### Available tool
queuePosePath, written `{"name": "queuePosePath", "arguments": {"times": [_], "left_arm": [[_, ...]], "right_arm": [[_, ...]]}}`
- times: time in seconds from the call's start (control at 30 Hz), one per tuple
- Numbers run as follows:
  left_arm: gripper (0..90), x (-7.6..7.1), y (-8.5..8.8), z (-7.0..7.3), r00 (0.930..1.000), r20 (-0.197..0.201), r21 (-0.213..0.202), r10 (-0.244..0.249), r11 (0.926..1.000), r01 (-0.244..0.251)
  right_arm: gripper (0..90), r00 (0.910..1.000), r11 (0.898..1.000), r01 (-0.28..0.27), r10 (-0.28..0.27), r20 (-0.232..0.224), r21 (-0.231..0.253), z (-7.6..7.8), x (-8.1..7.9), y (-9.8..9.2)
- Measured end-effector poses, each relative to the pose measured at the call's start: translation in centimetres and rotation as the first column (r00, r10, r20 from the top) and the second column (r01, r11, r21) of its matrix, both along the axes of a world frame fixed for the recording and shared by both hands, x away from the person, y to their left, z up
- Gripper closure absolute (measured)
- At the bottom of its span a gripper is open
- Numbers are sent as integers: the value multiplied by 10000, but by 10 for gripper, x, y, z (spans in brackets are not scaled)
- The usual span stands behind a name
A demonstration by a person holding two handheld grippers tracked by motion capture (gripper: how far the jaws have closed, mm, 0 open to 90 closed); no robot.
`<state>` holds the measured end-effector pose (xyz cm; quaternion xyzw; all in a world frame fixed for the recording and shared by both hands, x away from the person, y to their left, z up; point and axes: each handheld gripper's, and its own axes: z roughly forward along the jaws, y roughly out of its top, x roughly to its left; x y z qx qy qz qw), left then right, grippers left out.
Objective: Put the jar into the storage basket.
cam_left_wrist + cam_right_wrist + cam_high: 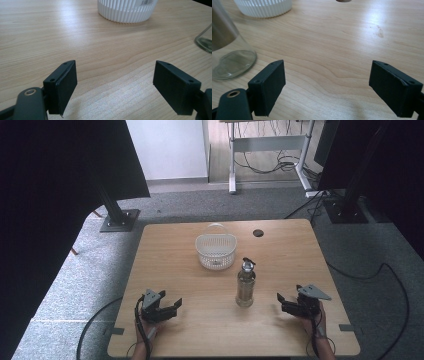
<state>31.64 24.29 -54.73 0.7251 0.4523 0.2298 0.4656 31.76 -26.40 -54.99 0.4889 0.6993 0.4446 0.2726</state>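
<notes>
Glass bottle [245, 287] stands upright mid-bench, near of white basket [215, 250]; likely heavy, slippery, fragile, best gripped at body. Left tool [170, 305] and right tool [284, 301] both gape empty.

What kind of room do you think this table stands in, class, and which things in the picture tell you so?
Probably a lab or office set up for recording. A wooden desk with a cable hole stands on grey carpet; black stands flank it, and cables hang under a second desk behind.
</notes>
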Motion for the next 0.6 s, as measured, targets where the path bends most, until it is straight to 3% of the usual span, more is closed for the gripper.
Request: {"name": "queuePosePath", "arguments": {"times": [0.17,0.6], "left_arm": [[188,0,0,0,10000,2,8,-8,10000,8],[185,0,-1,0,10000,16,75,0,10000,0]], "right_arm": [[131,9989,9997,-225,226,402,-13,10,-6,5],[129,9929,9962,-764,800,886,-424,25,-16,21]]}}
